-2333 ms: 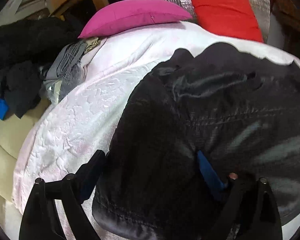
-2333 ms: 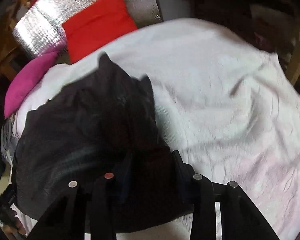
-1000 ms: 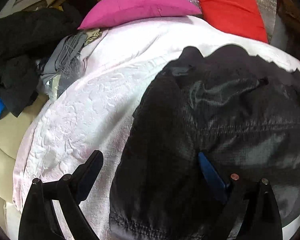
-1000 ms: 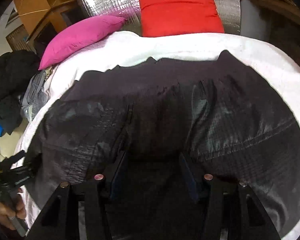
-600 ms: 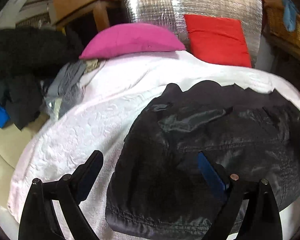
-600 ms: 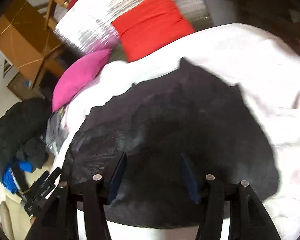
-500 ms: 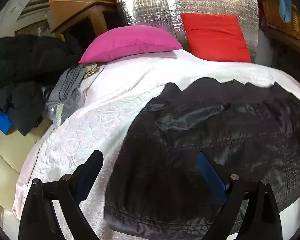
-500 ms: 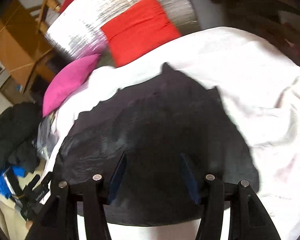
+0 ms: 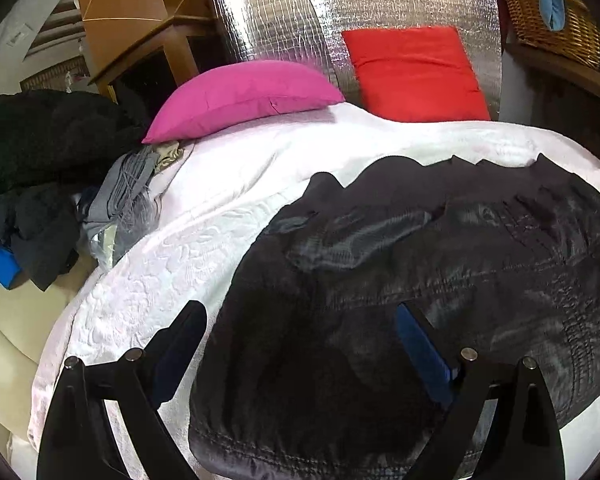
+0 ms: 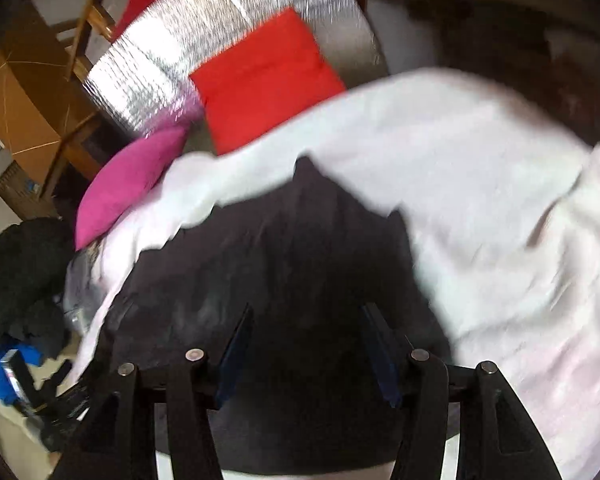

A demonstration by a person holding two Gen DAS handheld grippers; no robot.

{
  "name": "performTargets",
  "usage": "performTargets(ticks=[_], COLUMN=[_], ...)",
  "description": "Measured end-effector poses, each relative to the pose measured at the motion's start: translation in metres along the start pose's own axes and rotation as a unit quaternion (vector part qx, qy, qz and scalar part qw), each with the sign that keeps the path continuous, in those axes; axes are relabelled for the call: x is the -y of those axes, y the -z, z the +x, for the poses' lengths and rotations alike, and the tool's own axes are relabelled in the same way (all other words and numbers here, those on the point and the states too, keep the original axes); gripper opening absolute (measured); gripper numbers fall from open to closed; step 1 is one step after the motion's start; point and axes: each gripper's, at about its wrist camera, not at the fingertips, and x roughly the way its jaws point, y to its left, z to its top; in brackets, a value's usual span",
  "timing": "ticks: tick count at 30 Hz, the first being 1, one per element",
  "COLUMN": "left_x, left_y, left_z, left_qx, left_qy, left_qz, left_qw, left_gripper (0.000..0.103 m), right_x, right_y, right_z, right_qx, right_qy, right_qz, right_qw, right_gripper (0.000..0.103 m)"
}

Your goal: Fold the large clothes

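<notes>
The black jacket (image 9: pixel 440 264) is lying spread on the white bedspread (image 9: pixel 204 240), its near hem close to the bed's front edge and its ragged far edge pointing toward the pink pillow (image 9: pixel 240 96) and the red cushion (image 9: pixel 416 72). Over the last couple of seconds both cameras have been pulling up and back: the silver panel (image 9: pixel 364 20) and the wooden furniture behind the bed are now showing far more than they were, and the jacket is taking up less of each view.

The left gripper (image 9: pixel 300 340) is hovering over the jacket's left portion with its jaws wide apart and nothing between them. The right gripper (image 10: pixel 304 340) is likewise standing open and empty above the garment's near side; its view is smeared with motion, so it is probably swinging as it is lifting away.

This retreat is suggesting that one fold or smoothing pass is finished and the cloth has been let go. The jacket is looking like a broad, roughly flattened shape, still large, so more folds are probably remaining. The next step would call for choosing a fresh edge, likely a side or the near hem, and closing on it. The dark pile (image 9: pixel 32 160) beside the bed is lying well apart from the work.
</notes>
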Motion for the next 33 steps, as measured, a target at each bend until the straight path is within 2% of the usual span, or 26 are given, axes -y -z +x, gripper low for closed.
performTargets(ticks=[2,5,7,9,12,14,18,21,28,33], left_x=[-0.001,-0.003,-0.003,-0.004,-0.004,-0.004,-0.003,-0.004,-0.005,-0.005], left_y=[0.0,0.0,-0.001,-0.001,-0.002,-0.002,-0.002,-0.002,-0.003,-0.003], left_z=[0.0,0.001,0.001,0.001,0.001,0.0,-0.003,-0.006,-0.011,-0.013], left_qx=[0.0,0.002,0.004,0.004,0.006,0.008,0.014,0.02,0.03,0.035], left_qy=[0.0,-0.006,-0.007,-0.007,-0.007,-0.005,-0.003,-0.001,0.002,0.004], left_qz=[0.0,0.004,0.003,-0.001,-0.006,-0.006,-0.004,-0.006,-0.009,-0.008], left_qw=[1.0,1.0,1.0,1.0,0.9999,0.9999,0.9999,0.9998,0.9995,0.9993], left_gripper=[0.095,0.095,0.095,0.095,0.095,0.095,0.095,0.095,0.095,0.095], right_x=[0.013,0.037,0.044,0.043,0.036,0.037,0.034,0.034,0.036,0.022], right_y=[-0.002,0.0,0.001,0.003,0.009,0.014,0.011,0.01,0.002,0.005], right_z=[0.002,0.016,0.023,0.027,0.043,0.054,0.046,0.033,0.003,0.018], right_qx=[-0.003,-0.037,-0.04,-0.04,-0.059,-0.076,-0.065,-0.056,0.006,-0.013], right_qy=[0.009,0.023,0.026,0.03,0.069,0.073,0.072,0.061,0.01,-0.015], right_qz=[0.008,0.04,0.046,0.033,0.012,0.017,0.016,0.019,0.036,0.012], right_qw=[1.0,0.998,0.998,0.998,0.996,0.994,0.995,0.996,0.999,1.0], right_gripper=[0.066,0.067,0.067,0.067,0.066,0.066,0.066,0.066,0.066,0.066])
